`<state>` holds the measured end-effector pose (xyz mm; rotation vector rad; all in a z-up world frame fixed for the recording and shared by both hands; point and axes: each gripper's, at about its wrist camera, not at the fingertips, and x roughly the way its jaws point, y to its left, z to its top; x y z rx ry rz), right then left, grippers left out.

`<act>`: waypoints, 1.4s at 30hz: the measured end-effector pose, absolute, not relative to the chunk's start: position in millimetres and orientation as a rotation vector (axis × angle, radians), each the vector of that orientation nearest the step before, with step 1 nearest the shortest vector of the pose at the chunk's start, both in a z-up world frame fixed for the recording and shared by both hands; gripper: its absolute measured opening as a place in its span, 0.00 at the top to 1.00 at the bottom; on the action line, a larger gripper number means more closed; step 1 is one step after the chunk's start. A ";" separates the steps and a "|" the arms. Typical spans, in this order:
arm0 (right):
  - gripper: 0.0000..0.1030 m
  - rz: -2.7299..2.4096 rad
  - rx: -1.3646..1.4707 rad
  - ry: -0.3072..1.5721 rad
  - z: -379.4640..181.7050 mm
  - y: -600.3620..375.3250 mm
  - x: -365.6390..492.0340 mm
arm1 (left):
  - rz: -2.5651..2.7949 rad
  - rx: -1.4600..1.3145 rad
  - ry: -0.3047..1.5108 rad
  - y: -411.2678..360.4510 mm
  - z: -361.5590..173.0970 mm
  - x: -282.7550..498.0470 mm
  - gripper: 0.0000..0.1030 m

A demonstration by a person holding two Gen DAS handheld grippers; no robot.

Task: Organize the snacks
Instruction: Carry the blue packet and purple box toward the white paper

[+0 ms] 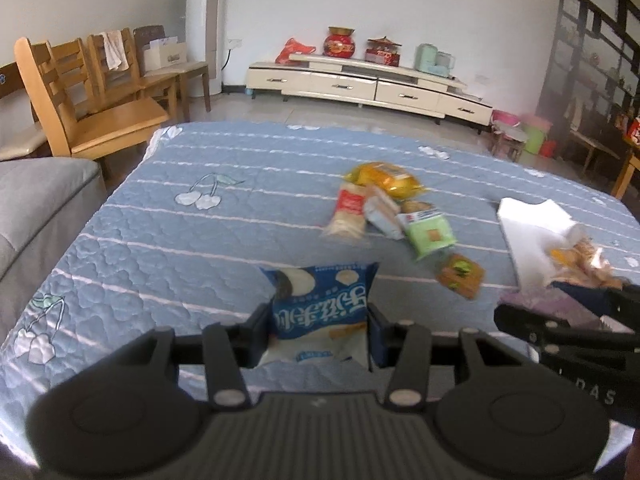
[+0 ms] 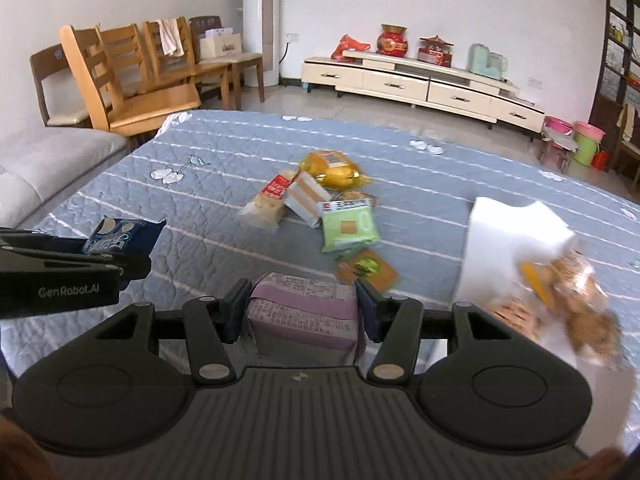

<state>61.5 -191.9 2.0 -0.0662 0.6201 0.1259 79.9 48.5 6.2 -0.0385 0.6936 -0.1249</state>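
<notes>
Left gripper (image 1: pixel 319 322) clamped on blue snack packet (image 1: pixel 320 304), right gripper (image 2: pixel 303 305) closed on purple packet (image 2: pixel 304 312), both held above blue quilt (image 1: pixel 160 240), loose snack pile (image 2: pixel 320 204) ahead, white bag (image 2: pixel 516 236) to right.

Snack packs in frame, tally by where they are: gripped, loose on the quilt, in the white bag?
Gripped: 2, a blue pack in the left gripper and a purple pack in the right gripper
Loose on the quilt: 6, the yellow pack, red-label pack, grey-orange pack, green pack, orange pack and one mostly hidden pack
In the white bag: too blurred to count
Total countable: 8
</notes>
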 end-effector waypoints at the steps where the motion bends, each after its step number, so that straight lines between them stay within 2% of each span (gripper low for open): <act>1: 0.34 0.121 -0.057 0.618 4.5 -196.9 58.0 | -0.127 -0.035 0.685 45.9 9.7 76.0 0.54; 17: 0.34 0.032 -0.015 0.525 36.6 -254.2 -10.5 | -0.185 0.028 0.605 -3.7 46.2 33.8 0.54; 42: 0.34 -0.038 0.007 0.459 46.0 -280.9 -33.1 | -0.265 0.089 0.590 -55.7 52.8 21.1 0.54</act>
